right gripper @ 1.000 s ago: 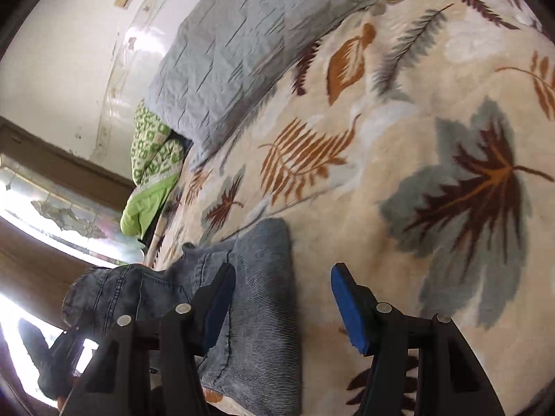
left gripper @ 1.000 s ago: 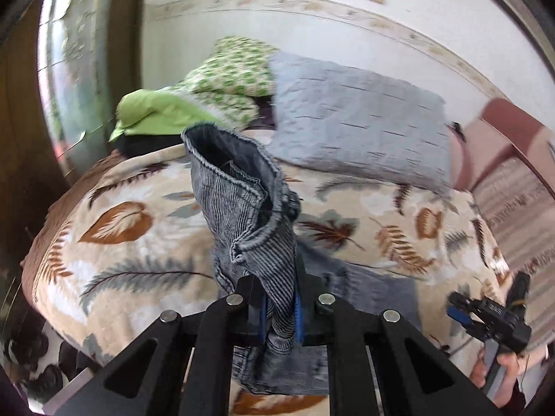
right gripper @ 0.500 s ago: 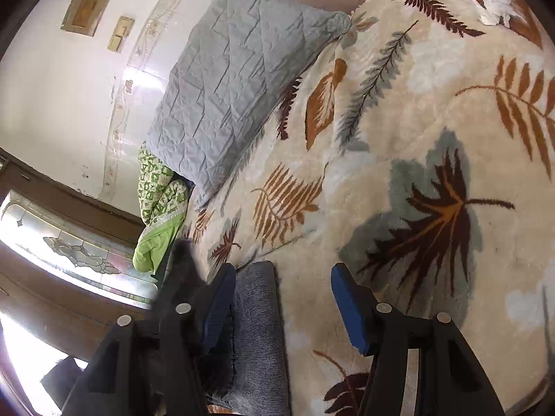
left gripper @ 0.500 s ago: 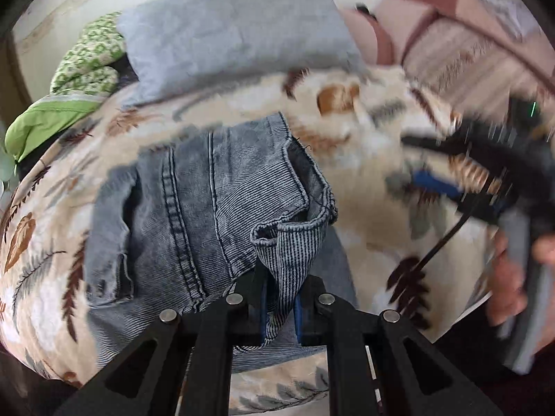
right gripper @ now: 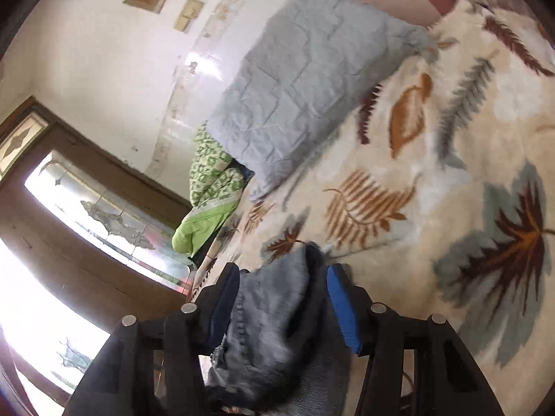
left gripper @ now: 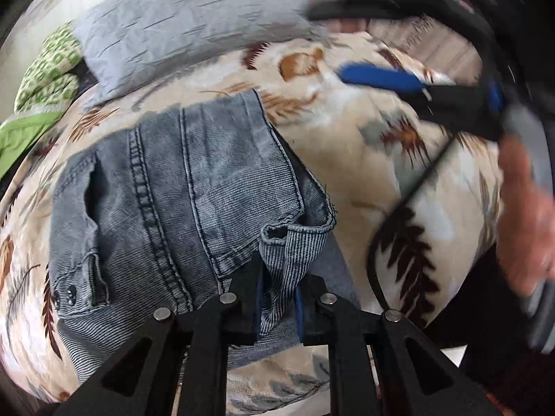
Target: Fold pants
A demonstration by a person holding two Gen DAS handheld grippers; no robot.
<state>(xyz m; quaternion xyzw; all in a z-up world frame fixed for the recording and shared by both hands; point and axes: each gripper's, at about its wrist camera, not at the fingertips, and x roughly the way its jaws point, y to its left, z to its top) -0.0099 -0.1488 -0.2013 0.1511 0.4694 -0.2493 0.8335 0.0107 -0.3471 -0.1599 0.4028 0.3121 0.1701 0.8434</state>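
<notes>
The grey denim pants (left gripper: 180, 187) lie folded over on the leaf-print blanket (left gripper: 347, 145) near the bed's front edge, below a grey pillow (left gripper: 187, 24) and a green bundle (left gripper: 45, 69). The left gripper (left gripper: 277, 298) is clenched on a turned-up corner of the waistband. The right gripper (right gripper: 282, 291) has just been closing its jaws around a bunched fold of the denim; whether its pads already press the cloth I cannot tell.

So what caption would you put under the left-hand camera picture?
Left gripper pinching a cuff of grey jeans folded on a leaf-print blanket, with the blurred right gripper alongside.
</notes>
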